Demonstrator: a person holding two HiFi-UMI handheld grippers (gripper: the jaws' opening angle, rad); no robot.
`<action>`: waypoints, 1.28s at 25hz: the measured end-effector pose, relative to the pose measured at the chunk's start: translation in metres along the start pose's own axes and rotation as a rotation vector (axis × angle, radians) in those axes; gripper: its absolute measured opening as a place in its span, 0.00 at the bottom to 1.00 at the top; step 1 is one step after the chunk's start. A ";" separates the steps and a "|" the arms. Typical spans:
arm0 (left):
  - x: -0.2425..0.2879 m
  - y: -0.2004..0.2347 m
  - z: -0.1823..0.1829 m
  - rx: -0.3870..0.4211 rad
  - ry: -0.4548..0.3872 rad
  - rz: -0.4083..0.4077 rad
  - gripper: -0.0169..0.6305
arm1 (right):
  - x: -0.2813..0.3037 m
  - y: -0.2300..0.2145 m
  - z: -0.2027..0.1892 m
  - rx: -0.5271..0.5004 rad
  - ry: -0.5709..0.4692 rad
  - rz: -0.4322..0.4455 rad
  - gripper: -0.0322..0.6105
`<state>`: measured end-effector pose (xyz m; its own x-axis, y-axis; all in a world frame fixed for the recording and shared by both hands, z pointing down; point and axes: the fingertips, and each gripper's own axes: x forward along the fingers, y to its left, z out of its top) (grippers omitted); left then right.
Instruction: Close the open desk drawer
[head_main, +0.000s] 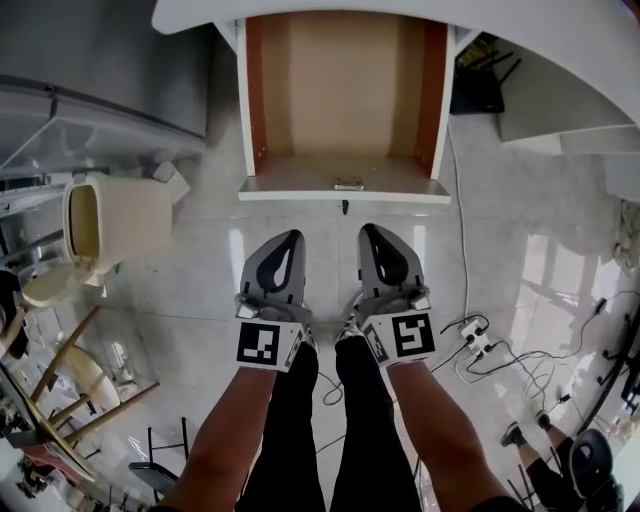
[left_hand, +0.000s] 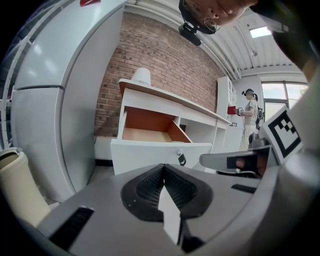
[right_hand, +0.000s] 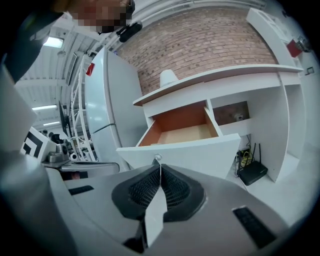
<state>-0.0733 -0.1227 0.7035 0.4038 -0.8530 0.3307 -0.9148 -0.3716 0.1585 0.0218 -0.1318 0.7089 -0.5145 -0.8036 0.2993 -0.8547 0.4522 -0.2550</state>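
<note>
The white desk drawer (head_main: 343, 190) stands pulled out from under the desk top, its wooden inside empty. A small lock with a key hangs from the drawer front (head_main: 345, 207). Both grippers are held side by side a short way in front of the drawer, pointing at it without touching it. My left gripper (head_main: 291, 237) is shut with nothing between its jaws, as is my right gripper (head_main: 368, 230). The left gripper view has the drawer (left_hand: 160, 150) ahead beyond the closed tips (left_hand: 163, 166). In the right gripper view the drawer front (right_hand: 187, 154) lies just past the tips (right_hand: 159, 166).
A beige bin (head_main: 105, 218) stands on the floor to the left, beside a white fridge (left_hand: 45, 100). A black router (right_hand: 252, 173) sits in the desk's open bay at the right. Cables and a power strip (head_main: 472, 337) lie on the tiled floor to the right. Another person (left_hand: 250, 112) stands far off.
</note>
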 end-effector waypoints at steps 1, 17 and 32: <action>0.001 0.002 -0.003 0.004 -0.002 0.002 0.04 | 0.002 -0.003 -0.003 0.011 -0.003 -0.003 0.10; 0.013 -0.009 -0.015 0.045 0.020 -0.024 0.04 | 0.040 -0.040 -0.039 0.474 -0.024 0.074 0.22; 0.016 -0.007 -0.022 0.048 0.023 -0.039 0.04 | 0.072 -0.059 -0.040 0.737 -0.076 0.220 0.27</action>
<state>-0.0599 -0.1253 0.7282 0.4388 -0.8290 0.3467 -0.8976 -0.4221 0.1269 0.0330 -0.2009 0.7819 -0.6381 -0.7614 0.1140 -0.4529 0.2514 -0.8554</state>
